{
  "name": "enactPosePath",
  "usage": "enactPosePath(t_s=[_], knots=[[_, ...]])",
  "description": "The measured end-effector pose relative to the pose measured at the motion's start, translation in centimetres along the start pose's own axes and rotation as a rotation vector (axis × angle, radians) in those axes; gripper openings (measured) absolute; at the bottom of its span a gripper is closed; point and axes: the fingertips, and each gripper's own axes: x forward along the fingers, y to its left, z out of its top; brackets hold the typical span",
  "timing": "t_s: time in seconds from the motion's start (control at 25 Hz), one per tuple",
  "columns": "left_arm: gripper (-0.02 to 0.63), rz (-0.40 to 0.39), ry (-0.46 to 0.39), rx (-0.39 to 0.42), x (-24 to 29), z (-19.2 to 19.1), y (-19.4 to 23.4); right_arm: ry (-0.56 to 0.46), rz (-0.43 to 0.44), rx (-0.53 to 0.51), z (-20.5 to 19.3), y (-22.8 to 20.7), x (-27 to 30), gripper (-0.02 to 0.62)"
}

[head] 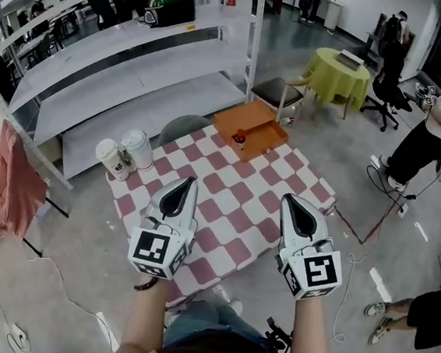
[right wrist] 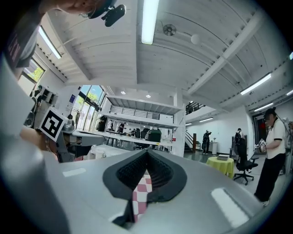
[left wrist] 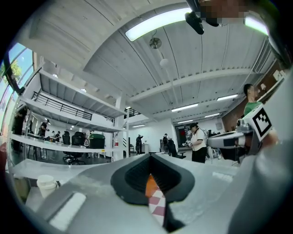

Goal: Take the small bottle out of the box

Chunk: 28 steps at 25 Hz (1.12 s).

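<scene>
A table covered in a red and white checked cloth point(head: 236, 213) fills the middle of the head view, directly ahead of and below both my grippers. At its far edge, well beyond my jaw tips and roughly midway between the two grippers, sits a shallow orange box point(head: 261, 125), open at the top.

My left gripper point(head: 190, 181) hovers over the near left part of the cloth, and my right gripper point(head: 288, 197) hovers over the near right part. They are level with each other and well apart. Both point forward toward the box. In the left gripper view the jaws are pressed together with nothing gripped; only a thin sliver of checked cloth and orange box shows through the seam. The right gripper view shows the same: jaws clenched together on nothing, checked cloth visible in the narrow gap.

Two white paper cups with lids point(head: 125, 154) stand side by side at the table's left edge, ahead and to the left of my left gripper.

The small bottle point(head: 240, 139), dark red, stands inside the box near its nearer wall, far ahead of both grippers.

As I judge it, the task has not begun. Nothing is held and the bottle remains in the box. The reach, the opening of a jaw, the grasp and the lift out are all left to do.
</scene>
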Motion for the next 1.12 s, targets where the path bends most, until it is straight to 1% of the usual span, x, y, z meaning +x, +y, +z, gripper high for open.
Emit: enactPosePath(t_s=[0.16, 0.36, 0.56, 0.64, 0.72, 0.92, 1.12], knots=[[0.000, 0.053, 0.019, 0.012, 0.9, -0.2, 0.6, 0.022, 0.043, 0.020, -1.3, -1.5, 2.1, 0.003], [0.000, 0.111, 0.049, 0.014, 2.0, -1.2, 2.1, 0.038, 0.088, 0.038, -2.8, -2.4, 5.0, 0.003], [0.000, 0.142, 0.066, 0.008, 4.2, -2.7, 4.0, 0.058, 0.122, 0.049, -4.4, -3.3, 8.8, 0.004], [0.000, 0.150, 0.069, 0.001, 5.3, -3.2, 5.0, 0.069, 0.140, 0.054, -5.0, -3.6, 10.6, 0.120], [0.000, 0.156, 0.073, -0.006, 6.4, -3.6, 5.9, 0.079, 0.151, 0.059, -5.6, -4.0, 12.5, 0.172], [0.000, 0.167, 0.093, -0.022, 8.6, -5.3, 7.8, 0.112, 0.173, 0.079, -8.1, -5.0, 17.5, 0.173], [0.000, 0.185, 0.129, -0.039, 10.3, -7.7, 10.0, 0.188, 0.197, 0.112, -12.2, -5.4, 22.9, 0.173]])
